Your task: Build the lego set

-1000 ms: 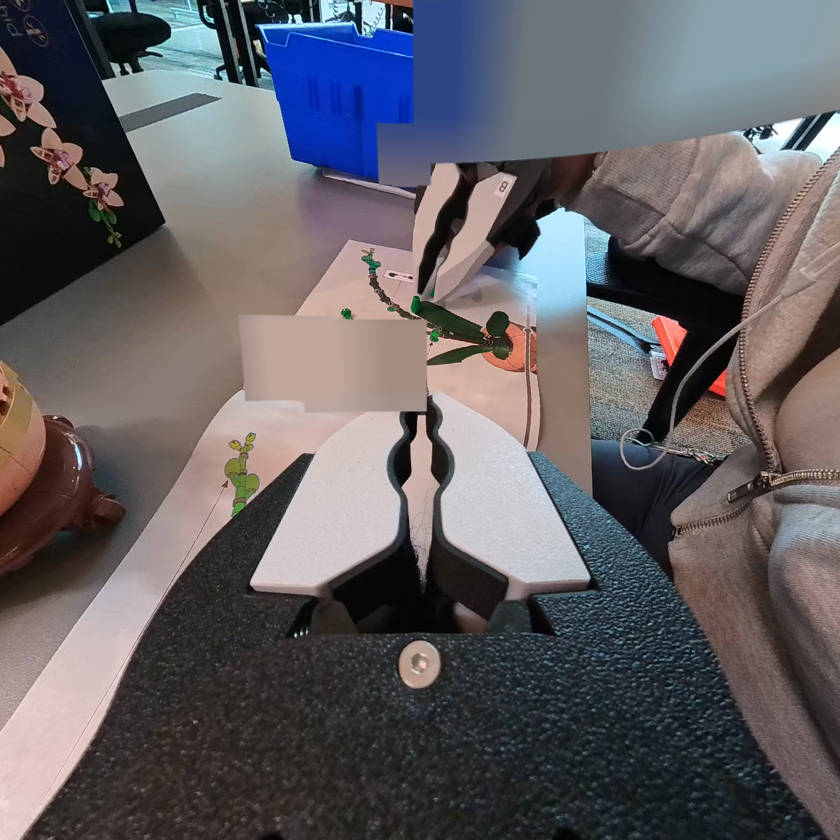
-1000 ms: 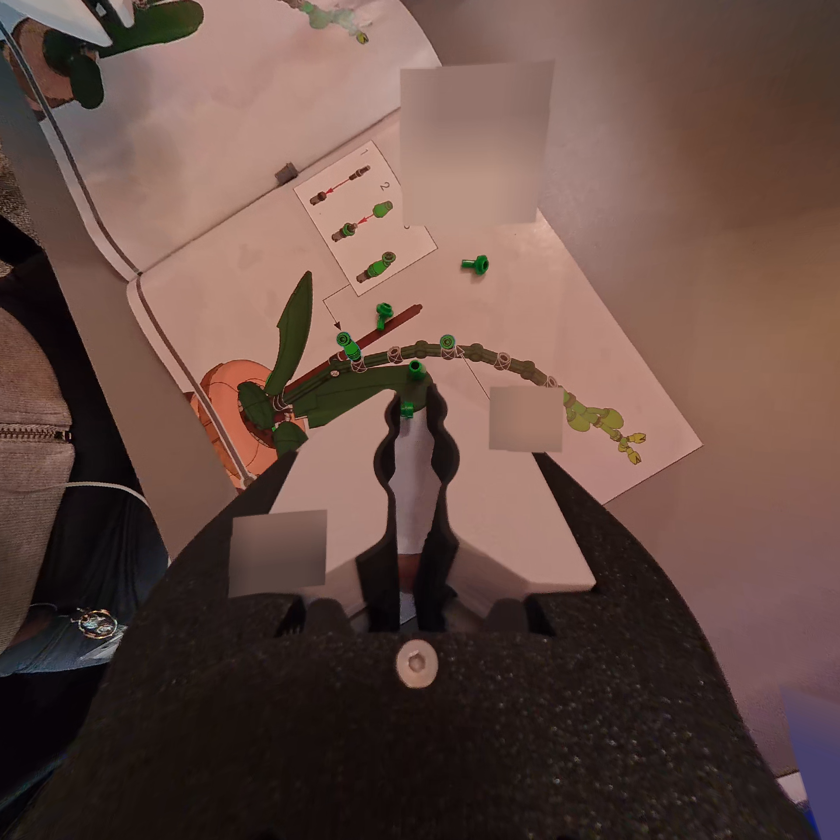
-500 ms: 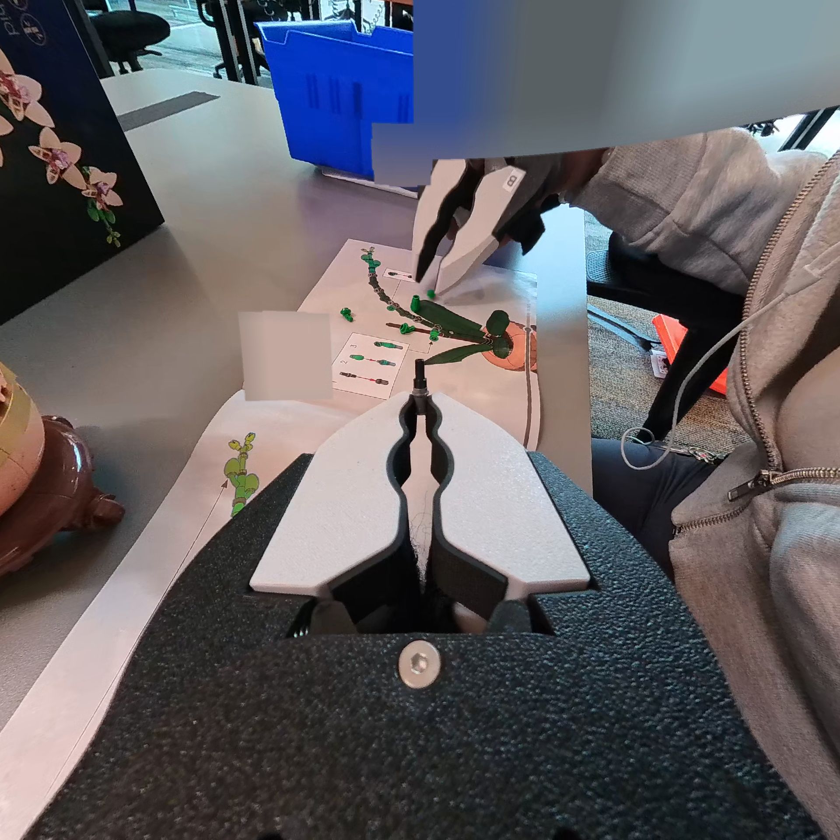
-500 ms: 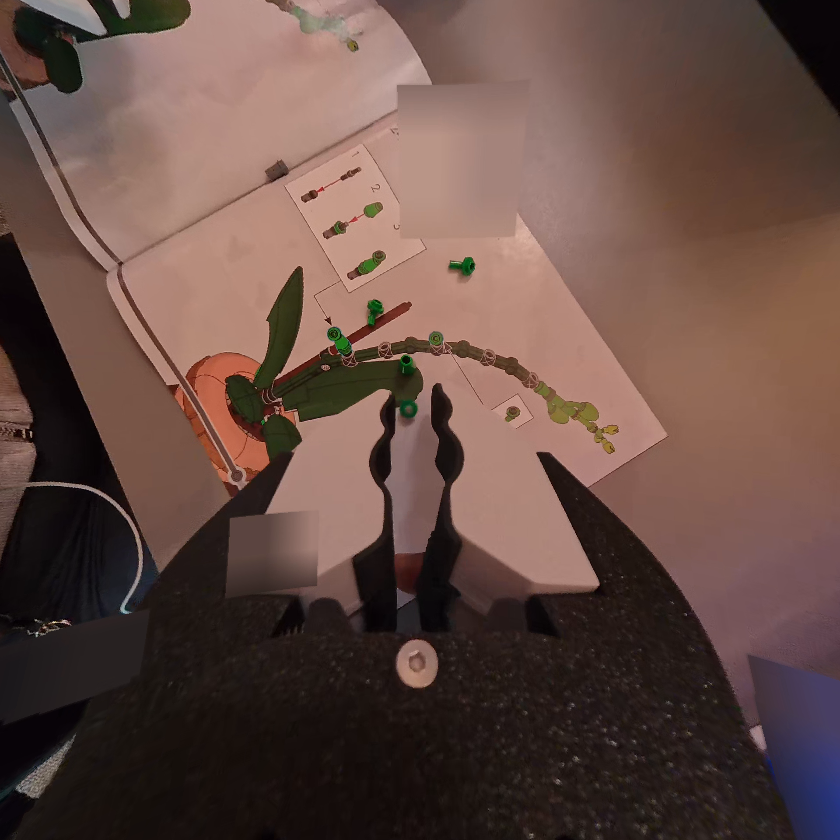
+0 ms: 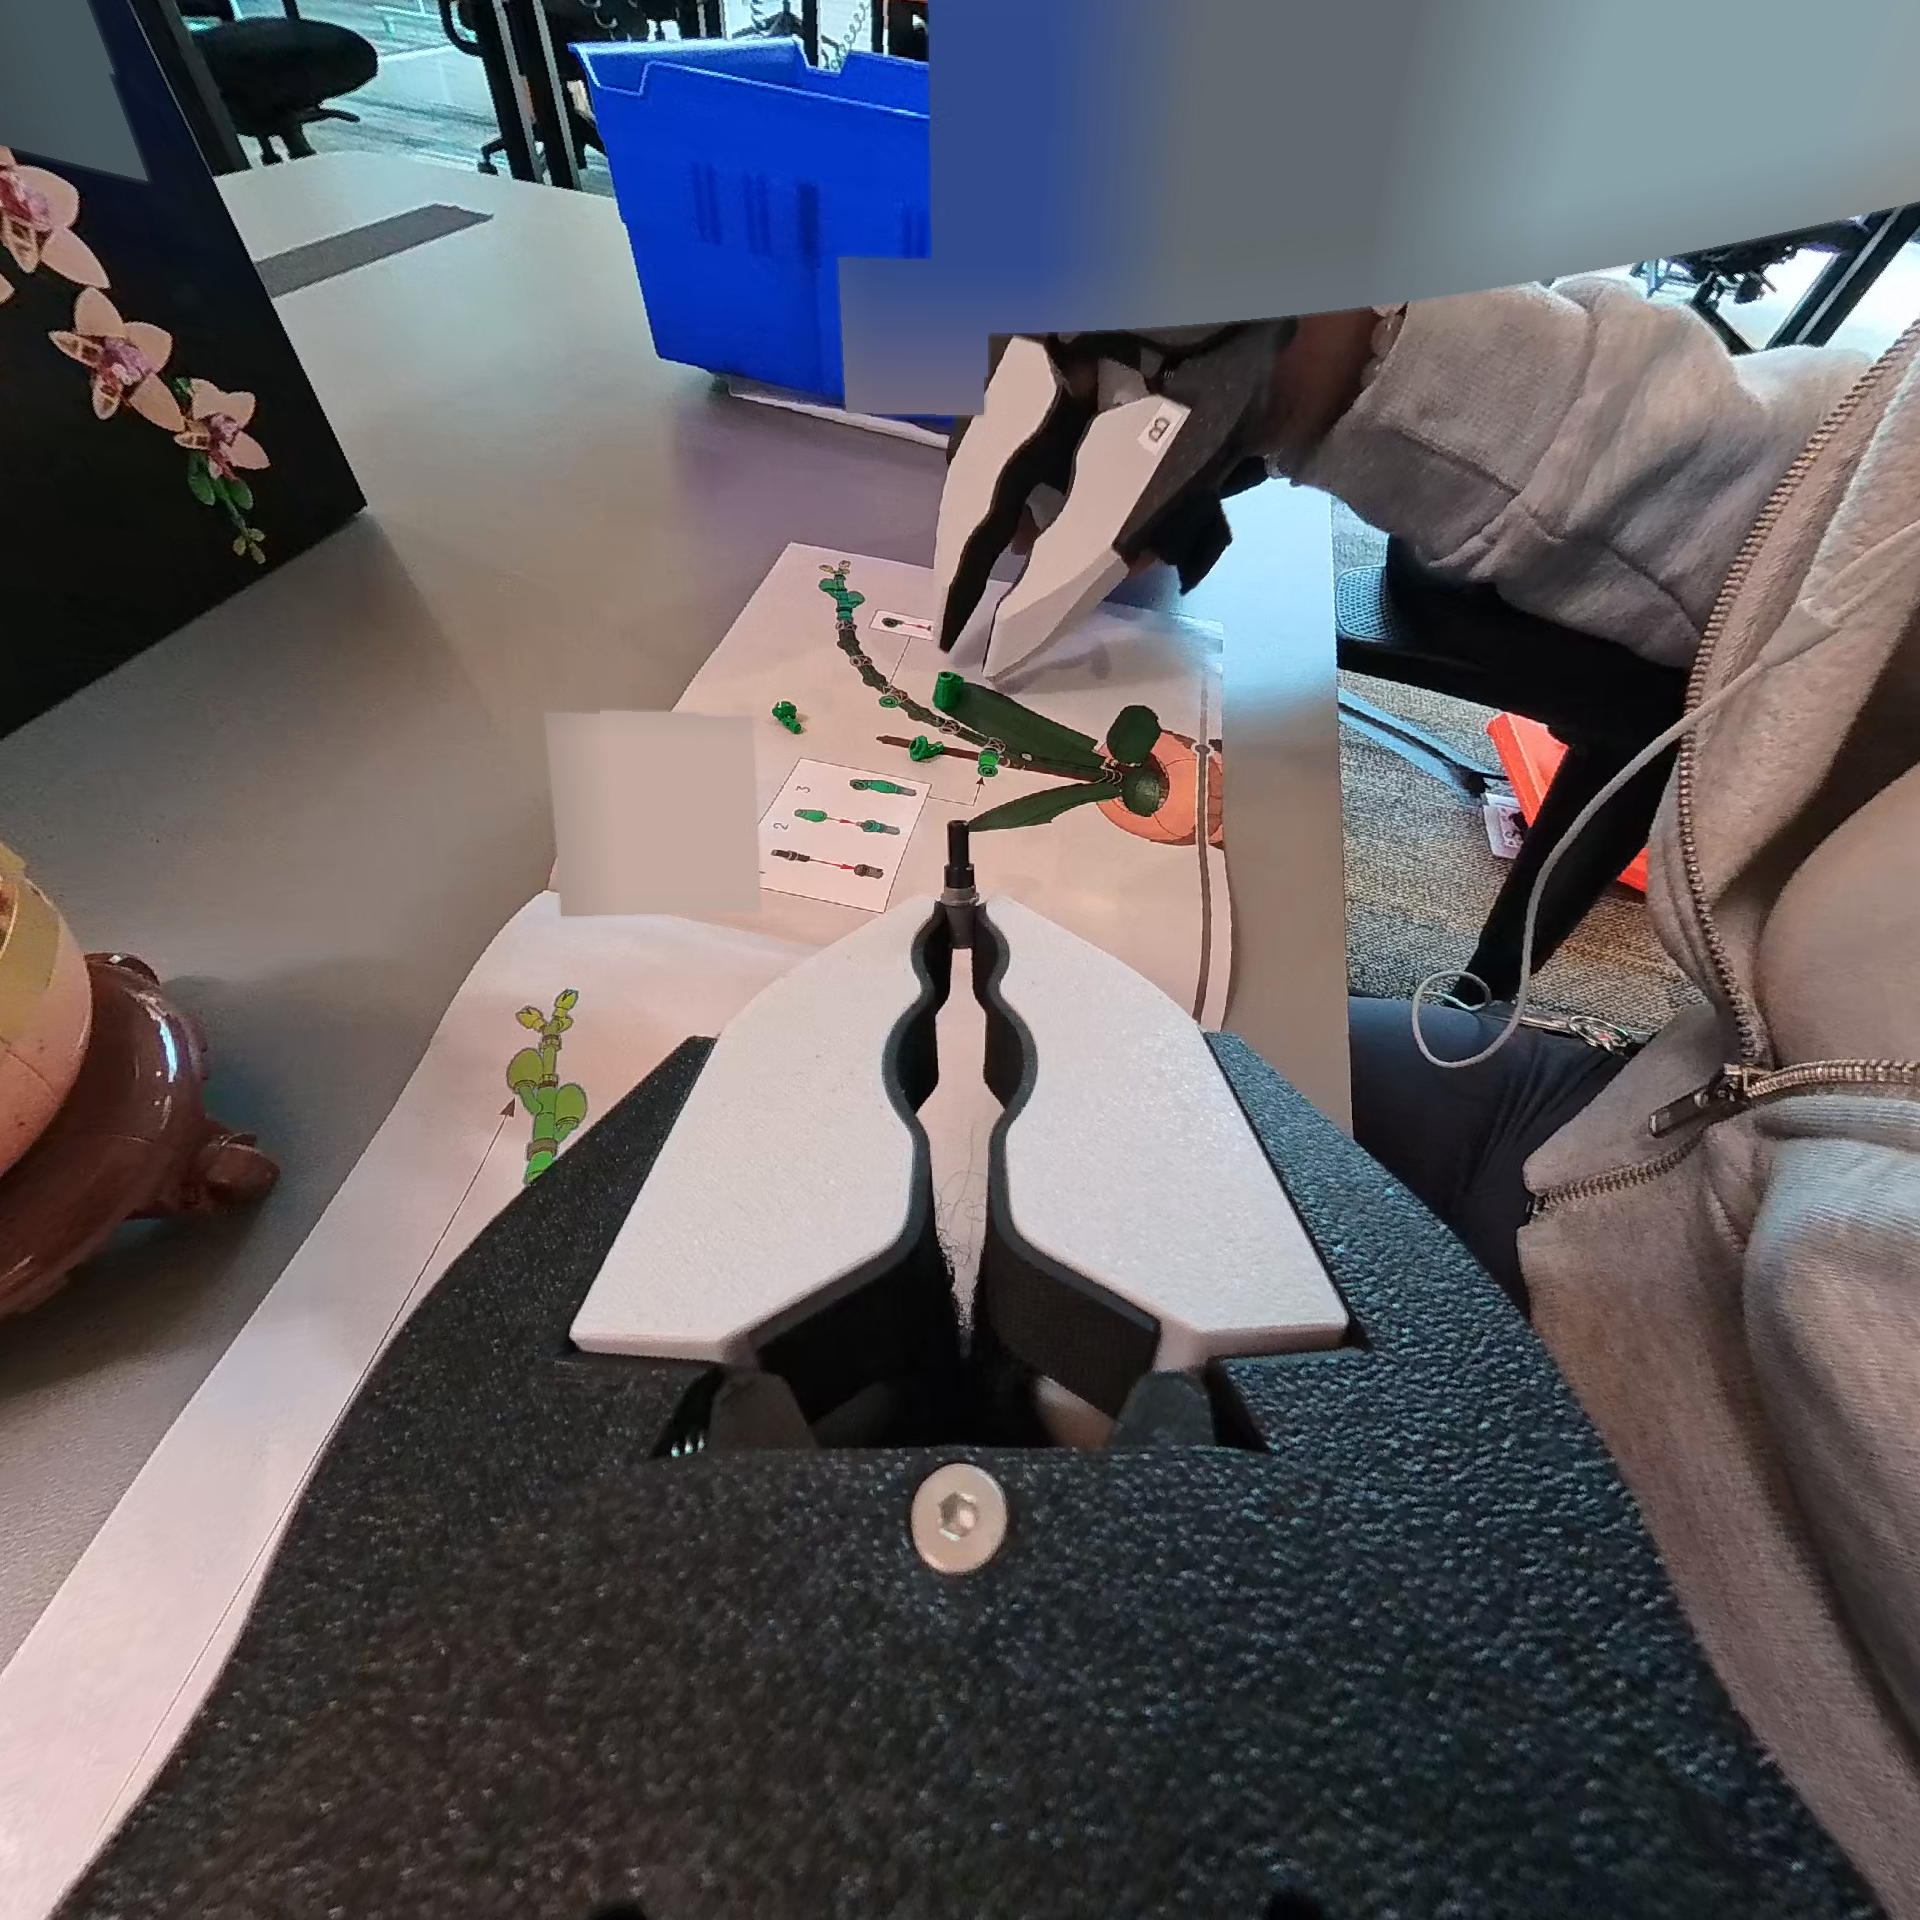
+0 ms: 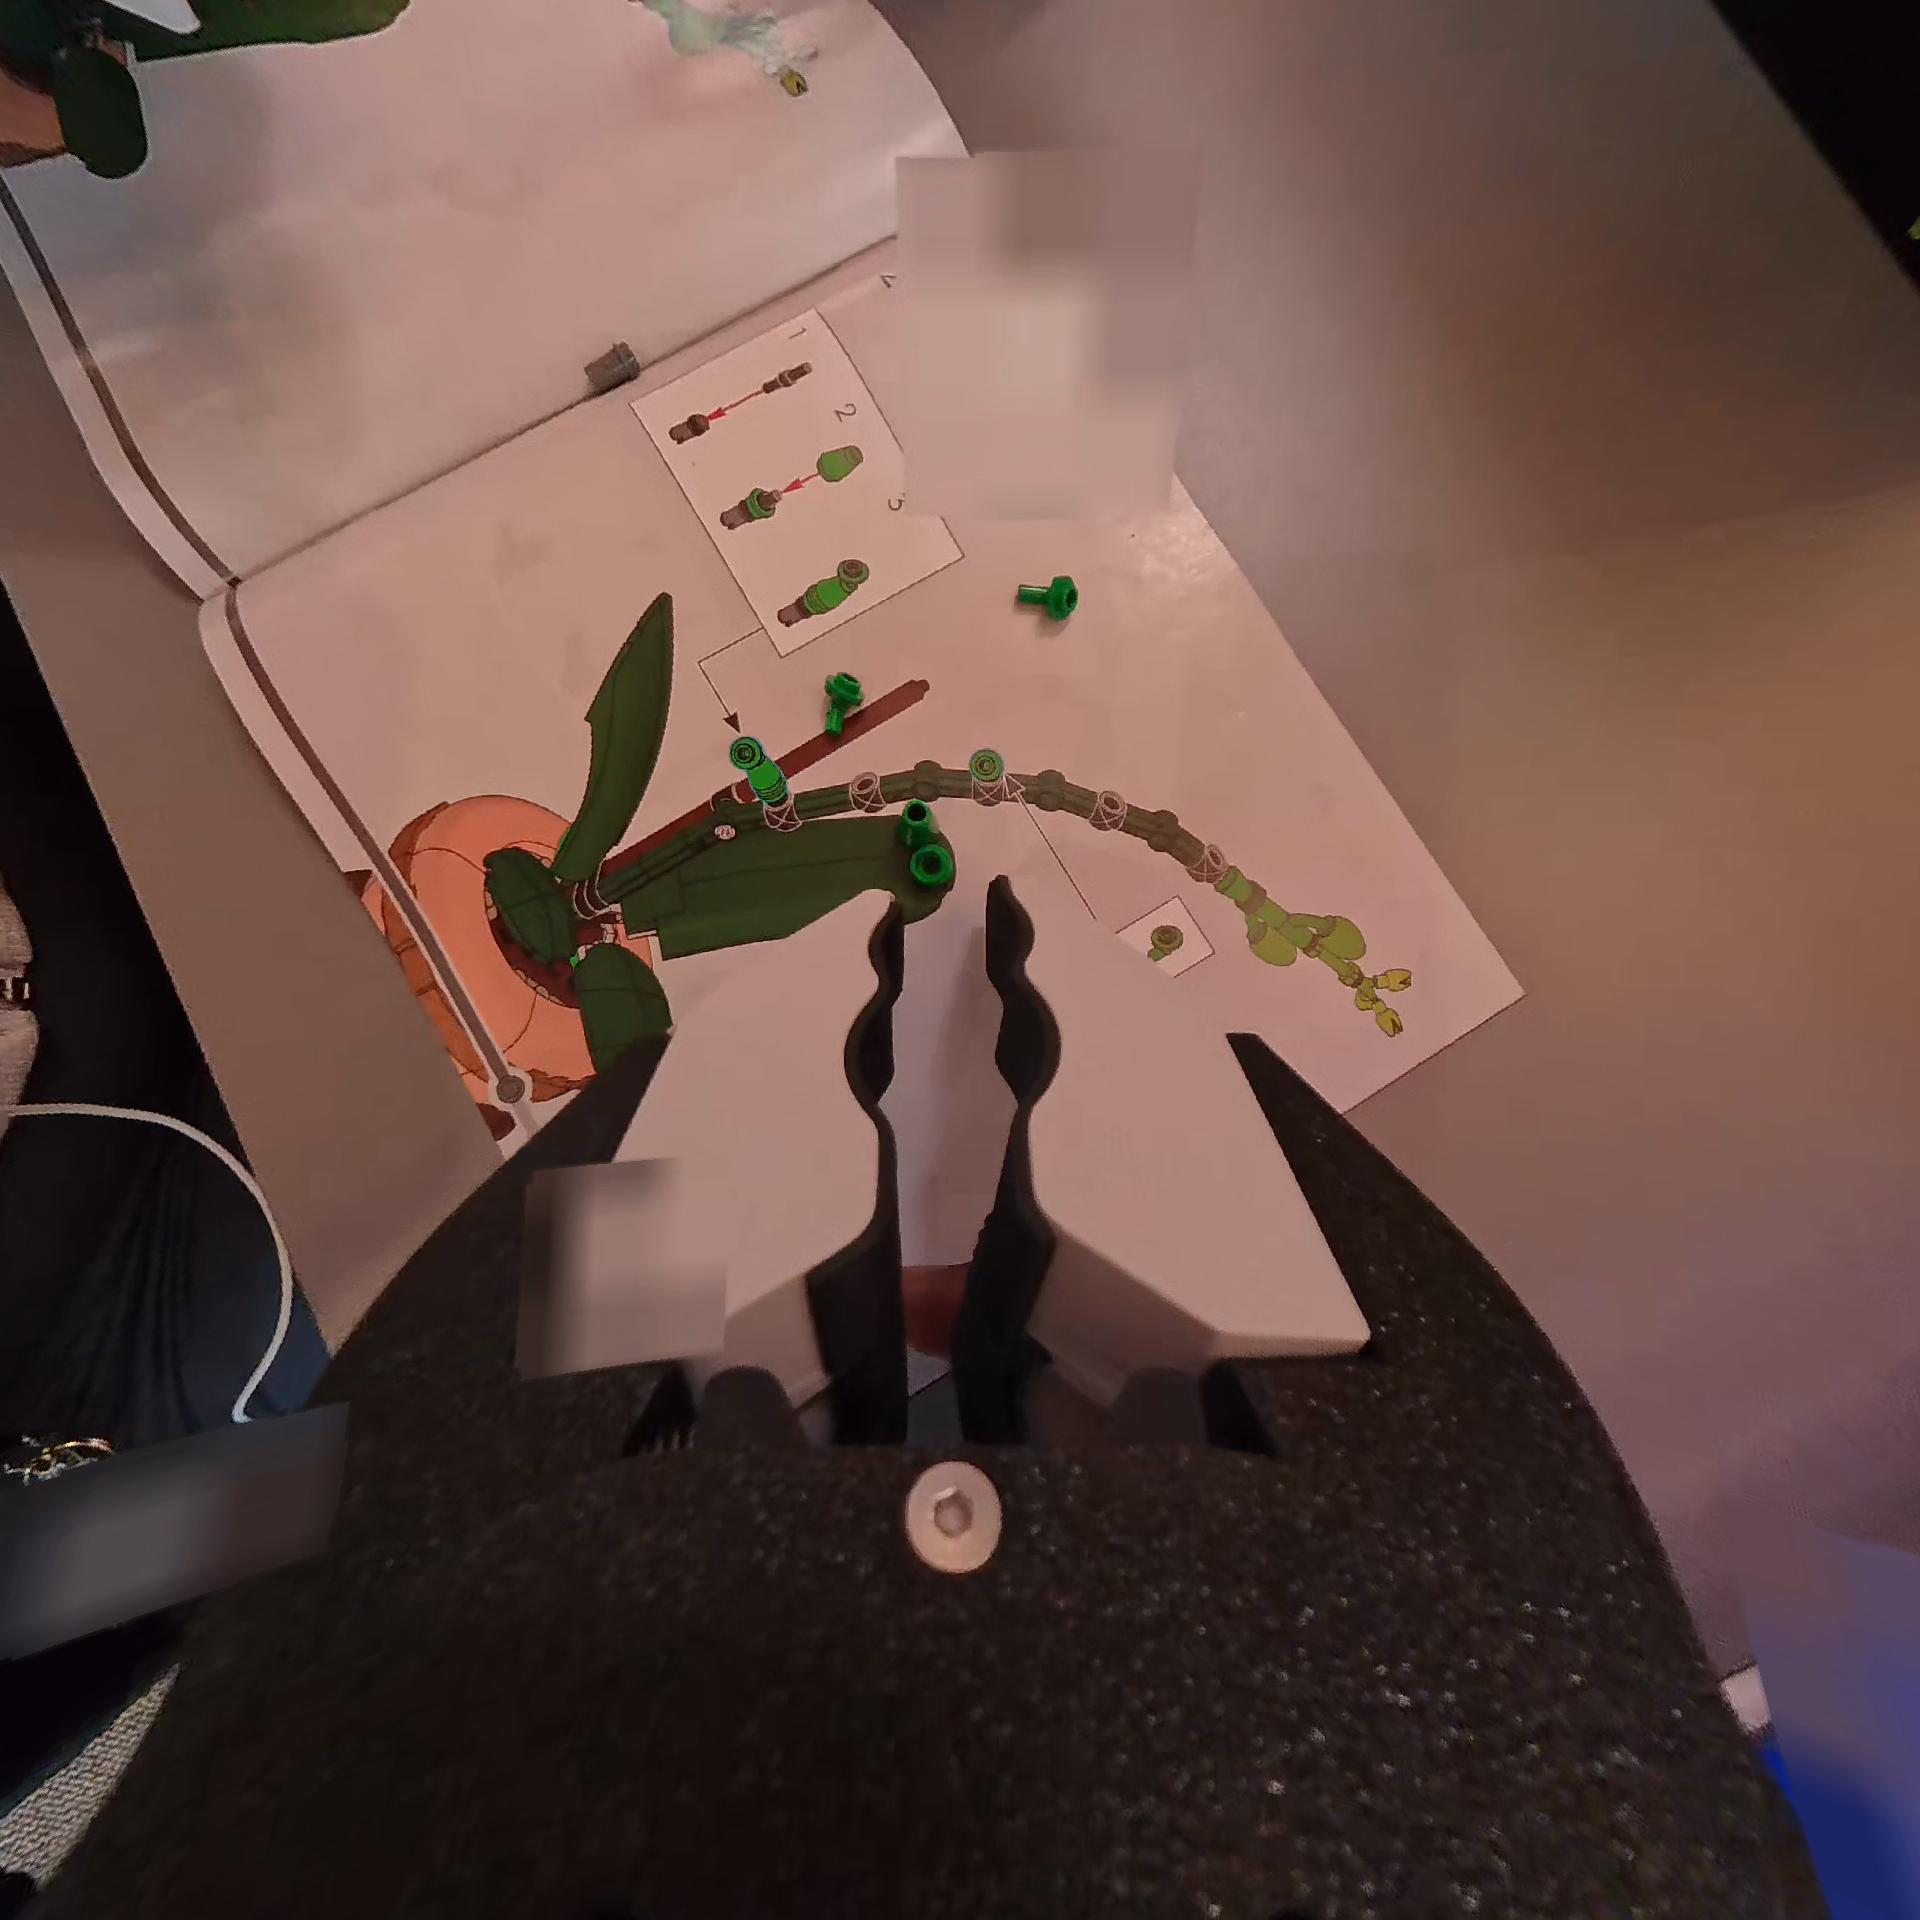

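Note:
My left gripper [image 5: 961, 914] is shut on a small dark grey pin [image 5: 957, 862] that sticks out past its fingertips, above an open instruction booklet [image 5: 1091, 883]. My right gripper [image 6: 943, 899] is open and empty, and hovers just above the booklet [image 6: 1195, 727]. It also shows in the left wrist view [image 5: 977, 649], tips pointing down. Two small green pieces [image 6: 925, 850] lie on the page just ahead of its left fingertip, not touching the pads. Two more green pieces [image 6: 1049, 597] [image 6: 840, 698] and a small grey piece [image 6: 611, 366] lie farther out on the page.
A blue bin [image 5: 769, 208] stands at the back of the grey table. A dark box with orchid pictures [image 5: 135, 416] stands at the left, and a brown pot model [image 5: 104, 1143] nearer. A person in a grey hoodie [image 5: 1714, 935] sits at the right, past the table edge. Some 15 cm of space lies between my two pairs of fingers.
My right gripper's jaws widened and drew up and back from a green piece that sat at its tips; the piece stays on the page. My left gripper has kept its place, still shut.

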{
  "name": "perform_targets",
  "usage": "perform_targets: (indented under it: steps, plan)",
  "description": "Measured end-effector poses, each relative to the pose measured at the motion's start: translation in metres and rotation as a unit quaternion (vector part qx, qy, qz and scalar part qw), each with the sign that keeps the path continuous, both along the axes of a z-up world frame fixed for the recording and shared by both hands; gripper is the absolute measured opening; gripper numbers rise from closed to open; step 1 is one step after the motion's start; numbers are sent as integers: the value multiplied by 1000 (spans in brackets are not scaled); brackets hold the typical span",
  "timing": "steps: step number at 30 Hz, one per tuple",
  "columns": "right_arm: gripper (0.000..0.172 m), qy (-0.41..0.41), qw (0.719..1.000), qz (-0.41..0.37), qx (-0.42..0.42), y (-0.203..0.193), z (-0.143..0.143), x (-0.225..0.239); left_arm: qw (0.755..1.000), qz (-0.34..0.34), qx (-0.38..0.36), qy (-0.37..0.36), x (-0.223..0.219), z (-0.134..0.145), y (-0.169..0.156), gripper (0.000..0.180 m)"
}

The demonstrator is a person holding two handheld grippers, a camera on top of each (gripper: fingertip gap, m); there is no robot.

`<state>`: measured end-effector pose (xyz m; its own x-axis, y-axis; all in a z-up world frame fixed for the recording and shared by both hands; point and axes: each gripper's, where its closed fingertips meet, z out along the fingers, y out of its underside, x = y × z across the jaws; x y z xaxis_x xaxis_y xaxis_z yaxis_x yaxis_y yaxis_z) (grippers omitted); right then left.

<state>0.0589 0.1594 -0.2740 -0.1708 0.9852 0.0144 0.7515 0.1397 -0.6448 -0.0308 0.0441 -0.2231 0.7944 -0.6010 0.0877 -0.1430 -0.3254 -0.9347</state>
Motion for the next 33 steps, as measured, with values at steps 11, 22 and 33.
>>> perform_targets:
  steps: [11,22,33]
  plan:
    - [12,26,1000,-11,6,6,0,-4,1000,-1,0,-3,0,1,-2,2]
    - [13,31,1000,-7,-3,5,1,-3,1000,0,-1,-6,-1,2,-1,3]
    - [13,37,999,4,-3,2,5,-2,1000,-2,-1,-6,0,1,-2,3]
